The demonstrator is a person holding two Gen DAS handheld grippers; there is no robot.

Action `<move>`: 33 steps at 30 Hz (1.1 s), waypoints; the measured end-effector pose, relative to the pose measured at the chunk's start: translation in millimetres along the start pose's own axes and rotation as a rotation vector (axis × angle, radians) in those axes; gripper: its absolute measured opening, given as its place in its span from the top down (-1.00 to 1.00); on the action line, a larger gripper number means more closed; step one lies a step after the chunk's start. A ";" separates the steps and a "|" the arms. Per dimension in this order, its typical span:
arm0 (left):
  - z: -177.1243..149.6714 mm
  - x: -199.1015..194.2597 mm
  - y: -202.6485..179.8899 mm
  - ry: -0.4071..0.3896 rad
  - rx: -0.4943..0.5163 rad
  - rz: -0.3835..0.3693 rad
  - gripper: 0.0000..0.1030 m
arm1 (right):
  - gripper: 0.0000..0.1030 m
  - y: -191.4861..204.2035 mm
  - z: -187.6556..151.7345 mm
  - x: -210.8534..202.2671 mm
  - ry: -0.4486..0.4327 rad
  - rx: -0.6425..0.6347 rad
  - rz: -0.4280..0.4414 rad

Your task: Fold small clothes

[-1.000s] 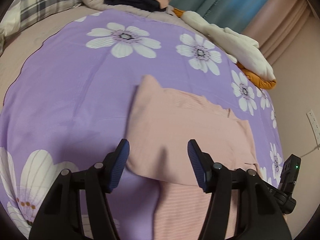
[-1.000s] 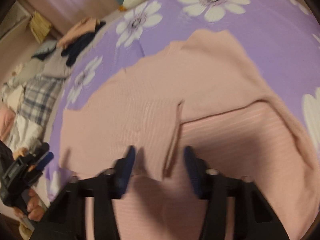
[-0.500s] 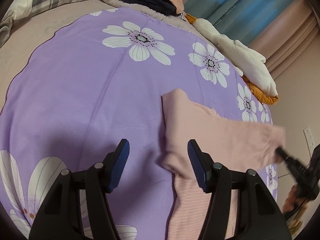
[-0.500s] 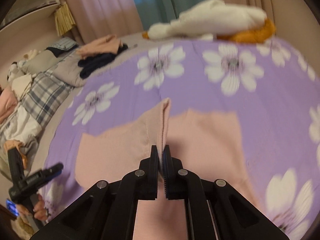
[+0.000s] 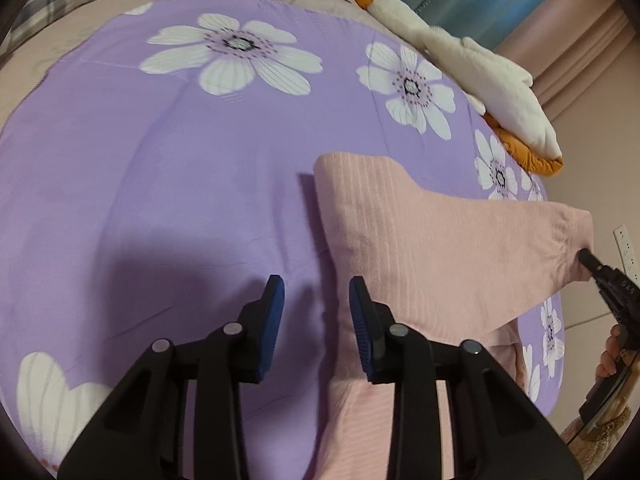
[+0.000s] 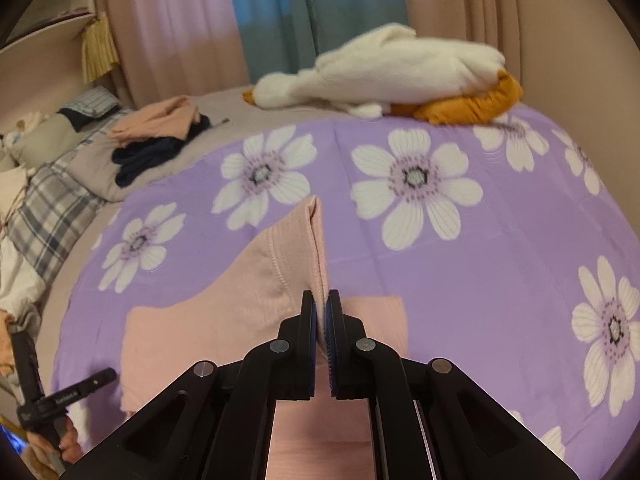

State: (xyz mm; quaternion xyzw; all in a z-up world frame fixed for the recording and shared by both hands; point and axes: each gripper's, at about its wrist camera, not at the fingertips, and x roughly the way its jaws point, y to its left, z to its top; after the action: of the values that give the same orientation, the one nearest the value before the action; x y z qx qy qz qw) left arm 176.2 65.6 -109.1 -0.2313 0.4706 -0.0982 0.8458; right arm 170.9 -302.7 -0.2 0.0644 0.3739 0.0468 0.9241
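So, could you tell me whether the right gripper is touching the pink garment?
Touching: in the right wrist view, the right gripper has its jaws shut on a raised fold of the pink garment.

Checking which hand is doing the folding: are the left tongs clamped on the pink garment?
No. The left tongs stand open, with purple sheet showing between their pads beside the pink garment.

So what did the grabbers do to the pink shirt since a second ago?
The right gripper closed on the pink shirt and lifted its edge up and away to the right. The left gripper stayed open and empty. The purple flowered blanket stayed put.
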 end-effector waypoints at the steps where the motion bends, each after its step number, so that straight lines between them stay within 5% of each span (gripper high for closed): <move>1: 0.0 3.1 -2.0 0.009 0.002 -0.005 0.38 | 0.88 -5.1 -3.4 6.8 0.016 0.007 -0.008; 7: 0.1 10.7 -19.3 0.021 0.038 -0.016 0.38 | 0.88 -27.5 -22.2 32.0 0.089 0.049 -0.026; 19: -4.3 41.1 -24.6 0.056 0.080 0.120 0.50 | 0.88 -58.2 -50.8 61.5 0.165 0.104 -0.050; 33: -7.1 46.1 -20.2 0.051 0.046 0.131 0.43 | 0.88 -79.8 -65.4 87.4 0.225 0.114 -0.045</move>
State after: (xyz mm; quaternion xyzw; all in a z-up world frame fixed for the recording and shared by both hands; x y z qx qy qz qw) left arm 196.0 28.2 -137.2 -0.1779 0.5037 -0.0591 0.8433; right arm 190.9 -364.2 -119.0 0.1027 0.4786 0.0115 0.8719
